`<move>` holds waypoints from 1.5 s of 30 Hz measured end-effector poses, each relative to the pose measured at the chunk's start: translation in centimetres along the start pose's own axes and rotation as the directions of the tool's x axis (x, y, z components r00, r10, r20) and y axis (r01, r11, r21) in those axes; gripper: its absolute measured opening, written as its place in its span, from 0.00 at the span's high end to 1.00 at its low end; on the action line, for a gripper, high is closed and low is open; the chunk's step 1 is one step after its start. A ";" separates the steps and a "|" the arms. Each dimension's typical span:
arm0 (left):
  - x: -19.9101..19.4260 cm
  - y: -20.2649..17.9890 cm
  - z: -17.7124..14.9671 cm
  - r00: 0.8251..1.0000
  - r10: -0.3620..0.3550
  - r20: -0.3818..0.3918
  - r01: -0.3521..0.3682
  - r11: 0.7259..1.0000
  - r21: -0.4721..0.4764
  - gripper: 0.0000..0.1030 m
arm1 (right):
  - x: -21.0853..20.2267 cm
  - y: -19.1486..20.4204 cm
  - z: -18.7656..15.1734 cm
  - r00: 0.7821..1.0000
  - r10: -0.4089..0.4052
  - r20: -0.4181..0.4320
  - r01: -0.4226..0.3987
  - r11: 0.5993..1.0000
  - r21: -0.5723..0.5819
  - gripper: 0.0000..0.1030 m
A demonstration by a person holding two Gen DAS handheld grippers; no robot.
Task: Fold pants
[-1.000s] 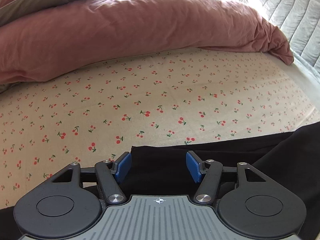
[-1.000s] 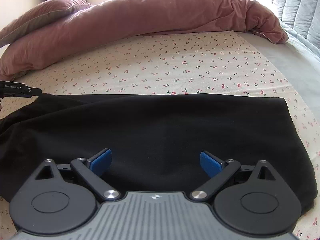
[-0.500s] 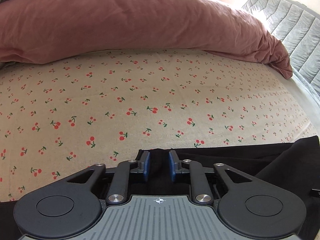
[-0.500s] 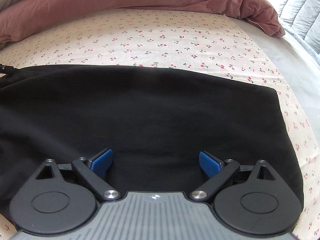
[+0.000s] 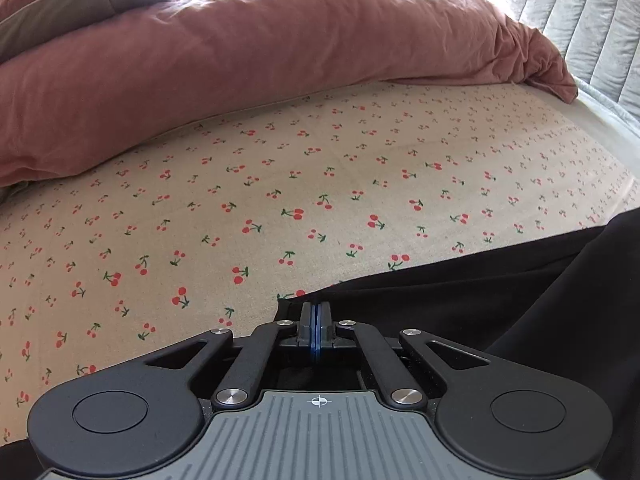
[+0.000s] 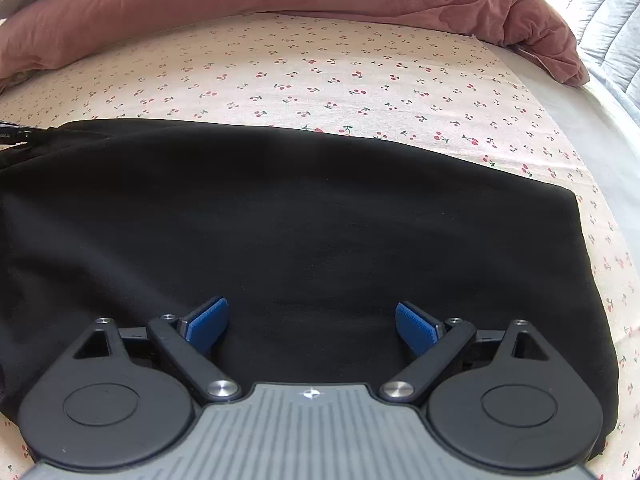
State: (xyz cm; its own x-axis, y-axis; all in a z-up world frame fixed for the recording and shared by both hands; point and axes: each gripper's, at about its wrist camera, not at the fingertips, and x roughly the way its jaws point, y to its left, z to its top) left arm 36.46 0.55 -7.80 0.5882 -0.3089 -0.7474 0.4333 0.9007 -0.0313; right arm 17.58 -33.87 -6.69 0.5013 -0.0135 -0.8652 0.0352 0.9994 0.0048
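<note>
One pair of black pants [image 6: 320,216] lay flat on cherry-print sheet [image 6: 320,72]. Corner edge pinched between pressed-together pads of left gripper [image 5: 317,332], likely for lifting into a fold. Right gripper [image 6: 311,326] spread wide, low over cloth, gripping nothing. Pink duvet [image 5: 240,64] bunched beyond.

Black pants [image 6: 304,216] lie spread flat across the near part of the bed, far edge straight, right corner square.

Cherry-print bed [image 6: 328,76]: black pants [image 6: 300,216], pink duvet [image 5: 248,52]
</note>
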 end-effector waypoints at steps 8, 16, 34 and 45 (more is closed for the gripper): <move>-0.5 3.4 1.2 0.998 0.032 0.061 -0.019 0.978 -0.208 1.00 | -0.2 -1.9 0.0 0.999 -0.040 0.007 0.039 0.996 0.075 0.16; 0.7 3.5 0.6 1.000 0.017 0.026 -0.010 0.971 -0.238 0.93 | 0.4 -3.9 -0.2 0.998 -0.059 -0.014 0.061 0.992 0.111 0.15; -7.5 7.1 -3.0 0.994 0.103 -0.019 -0.105 0.972 -0.212 0.89 | -1.6 -18.6 -3.1 0.954 -0.297 0.036 0.219 0.776 0.592 0.24; -18.2 16.1 -10.2 0.969 0.245 0.001 -0.206 0.814 -0.543 0.77 | -0.8 -18.2 -4.4 0.960 -0.280 -0.016 0.246 0.815 0.524 0.93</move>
State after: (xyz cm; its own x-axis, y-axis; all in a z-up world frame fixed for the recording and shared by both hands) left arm 25.73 23.77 -1.43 0.6770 -0.0788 -0.7317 -0.1385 0.9628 -0.2319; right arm 12.73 -51.88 -8.27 0.4578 -0.2923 -0.8397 0.6056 0.7940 0.0538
